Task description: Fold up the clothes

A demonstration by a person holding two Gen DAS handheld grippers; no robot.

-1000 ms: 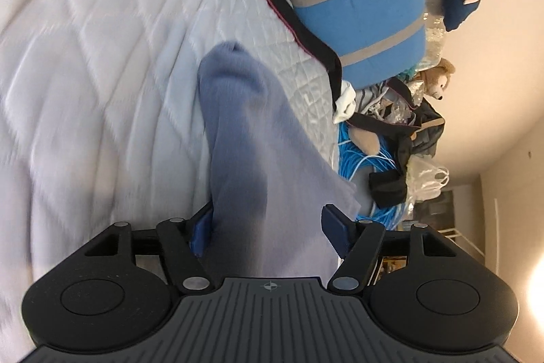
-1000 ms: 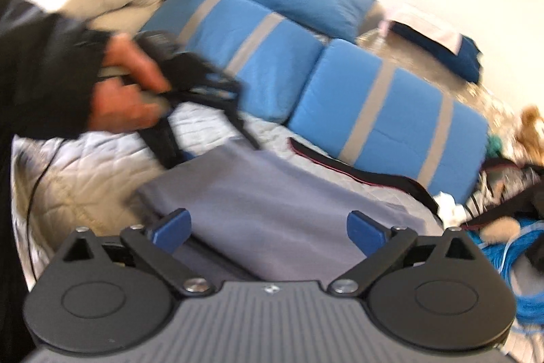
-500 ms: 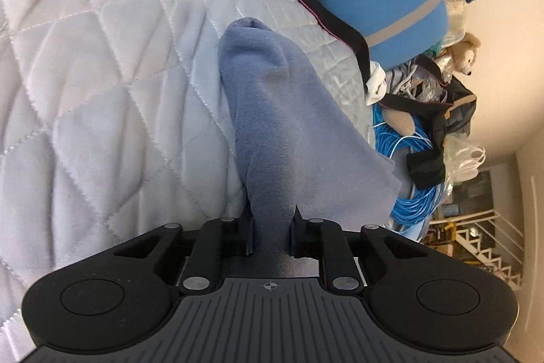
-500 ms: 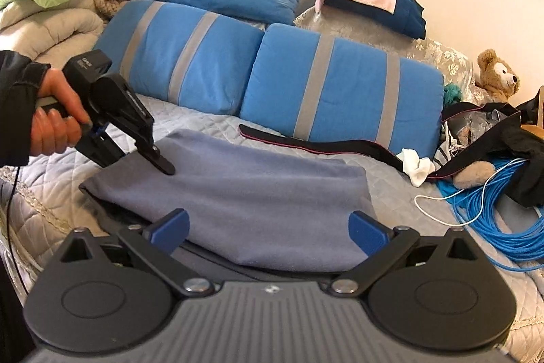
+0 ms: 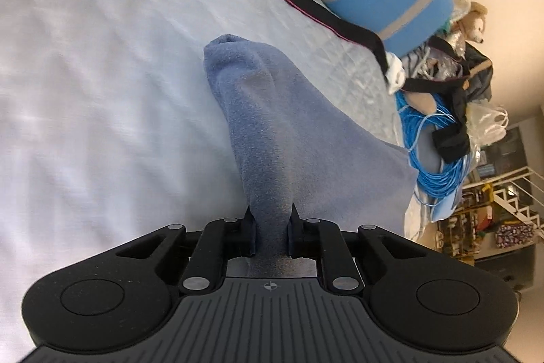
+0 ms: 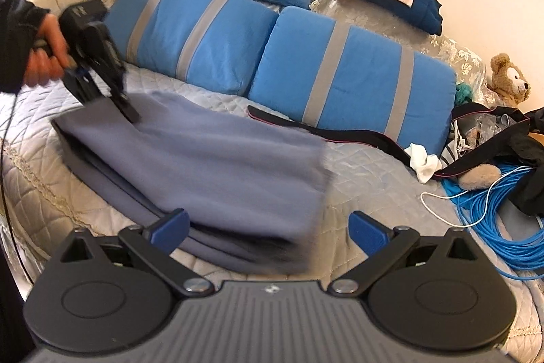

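Over on the left a hand (image 6: 44, 56) in a black sleeve holds the left gripper (image 5: 271, 227), its fingers pressed together on a bunched fold of the grey-blue cloth (image 6: 210, 165). From that pinch the cloth is pulled up off the quilt (image 6: 367, 172) at its far left corner and slopes down across the bed; its lower layers lie flat on the quilt beneath. The near right edge of the cloth is blurred. The right gripper (image 6: 268, 227) hangs just above the cloth's near edge with its blue-tipped fingers (image 6: 170, 225) spread wide, gripping nothing. Behind the cloth, two blue striped cushions (image 6: 350, 84) lean against the wall side of the bed, a black strap (image 6: 326, 135) trailing along their base. Farther right lies a white rag (image 6: 423, 160), then a coil of blue cable (image 6: 499, 227), and a teddy bear (image 6: 510, 80) sits by the wall.
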